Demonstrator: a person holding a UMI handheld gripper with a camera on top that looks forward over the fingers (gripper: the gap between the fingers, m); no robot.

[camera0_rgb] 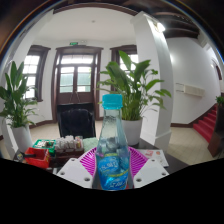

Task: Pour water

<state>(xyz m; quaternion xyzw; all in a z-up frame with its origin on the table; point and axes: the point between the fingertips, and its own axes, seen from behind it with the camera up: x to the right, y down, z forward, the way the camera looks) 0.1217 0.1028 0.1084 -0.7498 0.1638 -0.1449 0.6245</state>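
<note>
A: You hold a clear, glossy plastic water bottle (113, 150) with a smooth light-blue plastic cap (112, 100)?

B: Yes. Your gripper (113, 166) bears matt magenta pads (90, 160); glossy green-leaved plants (135, 88) behind.

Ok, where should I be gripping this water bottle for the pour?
Grip the bottle at its straight middle body, coming level from the front as now. It stands upright between the pink finger pads, which look closed on its lower body; the tapered neck would probably slip.
</note>
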